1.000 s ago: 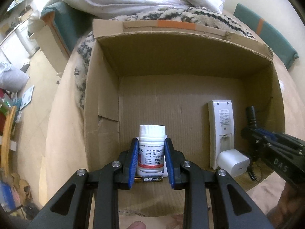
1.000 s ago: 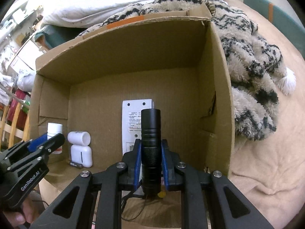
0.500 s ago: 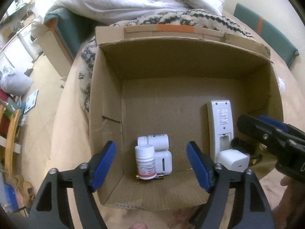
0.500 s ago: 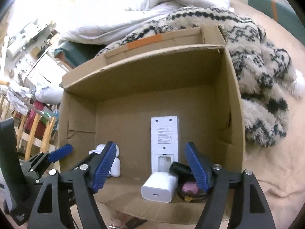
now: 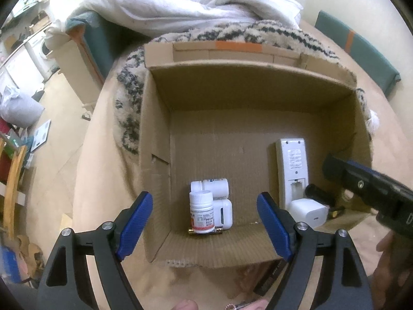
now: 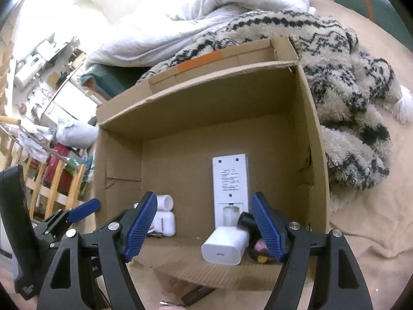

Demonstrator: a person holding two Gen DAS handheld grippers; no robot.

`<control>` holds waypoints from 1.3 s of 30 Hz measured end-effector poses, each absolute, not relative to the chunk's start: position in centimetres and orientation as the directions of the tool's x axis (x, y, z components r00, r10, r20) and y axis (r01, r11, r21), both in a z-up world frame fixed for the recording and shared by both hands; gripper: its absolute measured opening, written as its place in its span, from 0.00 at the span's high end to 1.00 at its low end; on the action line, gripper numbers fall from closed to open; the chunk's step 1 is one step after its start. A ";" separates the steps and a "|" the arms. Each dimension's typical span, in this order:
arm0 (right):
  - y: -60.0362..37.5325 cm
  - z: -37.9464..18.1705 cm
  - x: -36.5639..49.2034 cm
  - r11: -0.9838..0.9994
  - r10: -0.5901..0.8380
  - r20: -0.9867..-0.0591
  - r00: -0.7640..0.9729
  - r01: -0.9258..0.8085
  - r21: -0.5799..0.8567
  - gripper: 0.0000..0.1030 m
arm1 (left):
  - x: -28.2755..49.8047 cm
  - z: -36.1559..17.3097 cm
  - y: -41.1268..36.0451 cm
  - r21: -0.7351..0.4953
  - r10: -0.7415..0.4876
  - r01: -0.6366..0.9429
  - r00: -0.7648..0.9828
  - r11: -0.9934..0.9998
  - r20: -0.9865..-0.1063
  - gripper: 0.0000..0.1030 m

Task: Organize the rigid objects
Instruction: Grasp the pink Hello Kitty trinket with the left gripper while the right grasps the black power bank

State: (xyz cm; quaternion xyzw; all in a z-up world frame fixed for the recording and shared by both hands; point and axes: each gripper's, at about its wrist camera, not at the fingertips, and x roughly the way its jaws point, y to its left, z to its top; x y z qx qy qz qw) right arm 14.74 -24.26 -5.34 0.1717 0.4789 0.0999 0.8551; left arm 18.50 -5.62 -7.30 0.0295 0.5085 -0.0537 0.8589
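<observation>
An open cardboard box [image 5: 157, 134] [image 6: 309, 129] lies on the bed. Inside it a white pill bottle [image 5: 201, 212] stands upright in front of a lying bottle [image 5: 214, 188] and a white earbud case [image 5: 224, 214], with a battery [image 5: 204, 231] at its foot. A white remote [image 5: 292, 165] [image 6: 230, 180], a white charger [image 5: 307, 211] [image 6: 224, 248] and a black flashlight [image 5: 318, 193] [image 6: 246, 219] lie at the right. My left gripper [image 5: 204, 224] is open, above the bottle. My right gripper [image 6: 204, 228] is open, above the charger and flashlight.
A black-and-white fuzzy blanket [image 6: 348, 77] and a white duvet [image 5: 180, 7] lie behind and right of the box. A dark flat object [image 6: 196, 293] lies on the beige sheet in front of the box. The bed's left edge drops to the floor [image 5: 51, 129].
Both grippers opened and pulled back up out of the box. The left one let go of the pill bottle, which stands in the box. The right one let go of the flashlight, which lies by the charger.
</observation>
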 end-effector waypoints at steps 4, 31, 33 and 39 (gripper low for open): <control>-23.9 -4.6 13.4 0.923 0.336 -0.777 0.533 -0.020 0.385 0.23 | 17.2 -7.5 -5.0 -0.002 -0.048 0.099 0.468 0.995 -0.882 0.19; -23.4 -7.6 8.5 0.879 0.376 -0.808 0.453 0.103 0.466 0.23 | 6.9 -15.9 -8.3 -0.119 -0.142 0.209 0.096 0.971 -0.985 0.20; -23.6 -7.9 8.6 0.872 0.381 -0.809 0.448 0.117 0.475 0.23 | 6.7 -16.6 -9.3 -0.089 -0.115 0.243 0.094 0.966 -0.989 0.20; -23.9 -7.9 8.7 0.870 0.378 -0.810 0.447 0.128 0.477 0.23 | 6.5 -17.3 -9.9 -0.082 -0.112 0.285 0.091 0.955 -0.990 0.56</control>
